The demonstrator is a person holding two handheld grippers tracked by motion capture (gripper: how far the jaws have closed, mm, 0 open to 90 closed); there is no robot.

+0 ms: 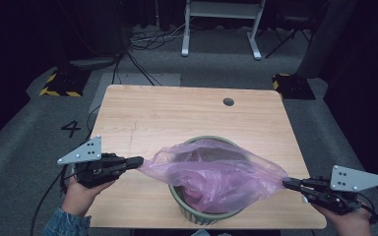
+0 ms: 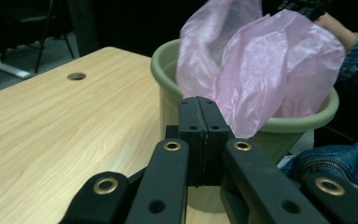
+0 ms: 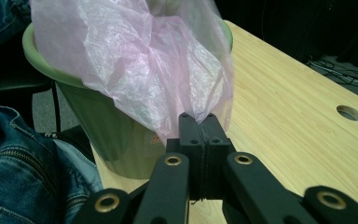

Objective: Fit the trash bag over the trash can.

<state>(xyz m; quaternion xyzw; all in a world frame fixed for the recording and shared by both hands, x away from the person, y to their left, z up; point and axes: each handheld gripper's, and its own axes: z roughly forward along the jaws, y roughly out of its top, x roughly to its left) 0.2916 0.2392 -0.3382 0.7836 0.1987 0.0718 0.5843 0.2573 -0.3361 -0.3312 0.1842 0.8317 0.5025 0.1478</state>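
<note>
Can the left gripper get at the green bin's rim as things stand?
Probably not yet: the left gripper is shut on the pink bag, whose film drapes the green bin rim on its side. The path is short and unobstructed, but it would need to release first.

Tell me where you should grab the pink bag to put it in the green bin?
Grab the pink bag by its thin top edge, one gripper from each side. The left gripper and right gripper are shut on opposite edges, which stretches its mouth wide over the green bin. The film is floppy, so probably only pinched edges hold it open.
</note>
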